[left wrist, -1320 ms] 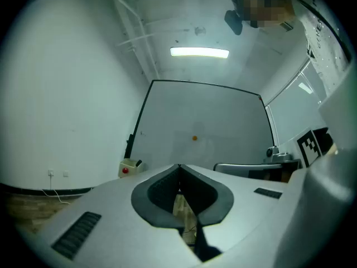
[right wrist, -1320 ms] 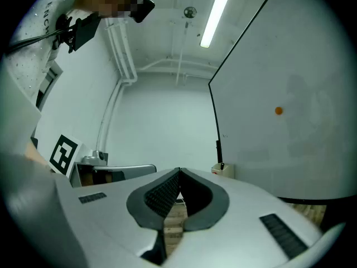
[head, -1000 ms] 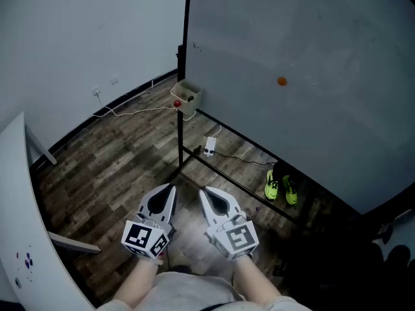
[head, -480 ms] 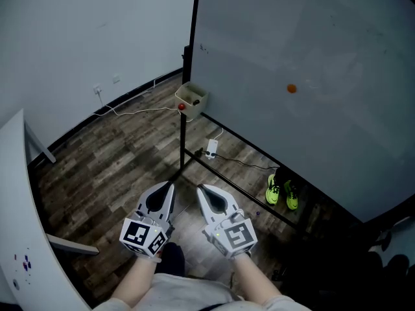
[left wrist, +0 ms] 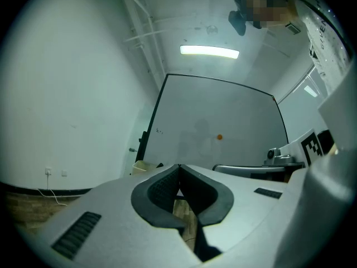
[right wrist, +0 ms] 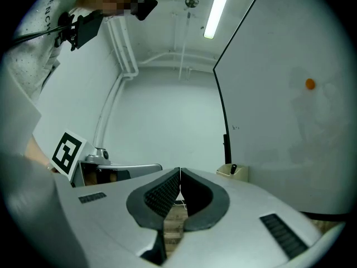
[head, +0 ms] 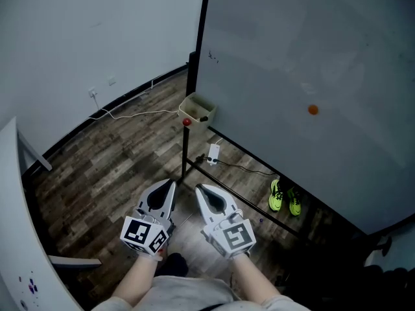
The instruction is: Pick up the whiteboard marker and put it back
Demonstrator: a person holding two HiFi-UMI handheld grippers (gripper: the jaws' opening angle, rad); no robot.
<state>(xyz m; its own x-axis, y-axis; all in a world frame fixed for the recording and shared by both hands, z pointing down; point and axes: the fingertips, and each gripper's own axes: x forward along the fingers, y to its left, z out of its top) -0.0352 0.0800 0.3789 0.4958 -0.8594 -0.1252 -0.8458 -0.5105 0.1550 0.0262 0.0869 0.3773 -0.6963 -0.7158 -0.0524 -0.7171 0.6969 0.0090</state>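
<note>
A beige holder box [head: 198,109] hangs at the lower left corner of the whiteboard [head: 305,63]. A dark whiteboard marker [right wrist: 234,167] stands in it, and a red round thing [head: 187,122] sits at its front edge. The box also shows in the left gripper view [left wrist: 143,166]. My left gripper [head: 171,184] and right gripper [head: 198,188] hover side by side above the wood floor, well short of the box. Both are shut with nothing between the jaws, left gripper [left wrist: 178,167], right gripper [right wrist: 179,171].
An orange magnet [head: 313,109] sticks on the board. The board's black stand frame [head: 185,154] runs along the floor, with a white power adapter [head: 211,151] and green shoes [head: 283,195] under it. A white table edge [head: 16,199] is at the left. A white cable [head: 139,113] trails along the wall.
The view has shifted: the whiteboard, box and magnet sit further right and lower in the head view. Both grippers stay shut and keep about the same place.
</note>
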